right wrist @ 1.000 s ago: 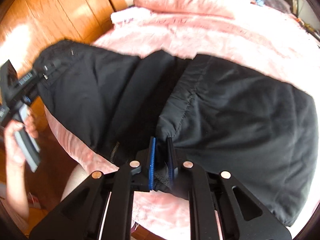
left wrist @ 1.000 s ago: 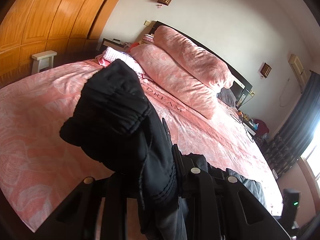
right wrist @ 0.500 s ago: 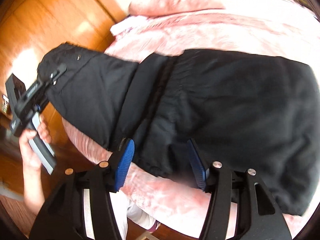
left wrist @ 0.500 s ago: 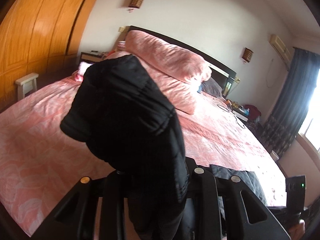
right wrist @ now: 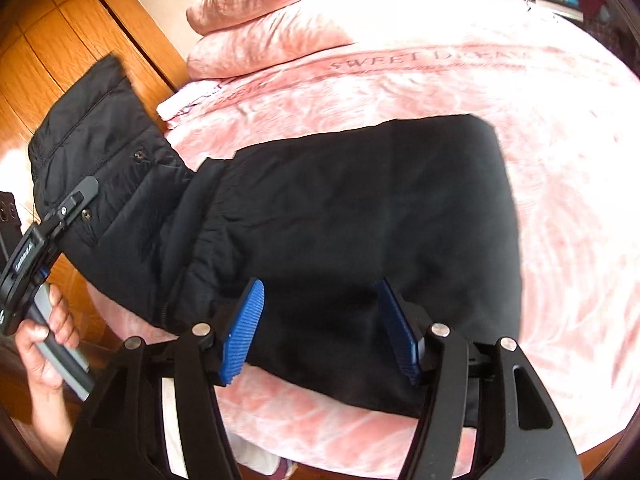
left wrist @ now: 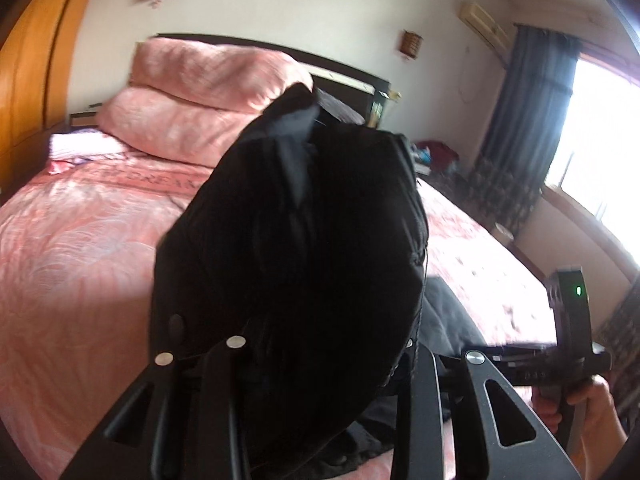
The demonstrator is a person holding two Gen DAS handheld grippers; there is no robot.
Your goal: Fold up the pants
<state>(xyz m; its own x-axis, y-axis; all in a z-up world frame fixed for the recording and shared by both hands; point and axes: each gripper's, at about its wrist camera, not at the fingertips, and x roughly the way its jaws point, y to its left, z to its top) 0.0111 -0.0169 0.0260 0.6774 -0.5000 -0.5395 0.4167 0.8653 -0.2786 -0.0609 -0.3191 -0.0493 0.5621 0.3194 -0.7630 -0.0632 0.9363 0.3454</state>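
Black pants (right wrist: 360,232) lie across the near edge of the bed (right wrist: 460,92), on the pink bedspread, with one end lifted off the mattress at the left of the right wrist view. Left gripper (right wrist: 82,196) carries that raised end — the fabric bunches up between its fingers and fills most of the left wrist view (left wrist: 296,256), and the fingers are easing apart while the cloth still sits in them. Right gripper (right wrist: 320,332) hangs just over the flat part of the pants near the bed edge, its blue-padded fingers (right wrist: 244,332) spread and still widening — released, pads clear of the cloth. Pink pillows (left wrist: 208,92) are stacked at the headboard, well apart from the pants. A wooden wardrobe (right wrist: 60,40) stands behind the lifted end.
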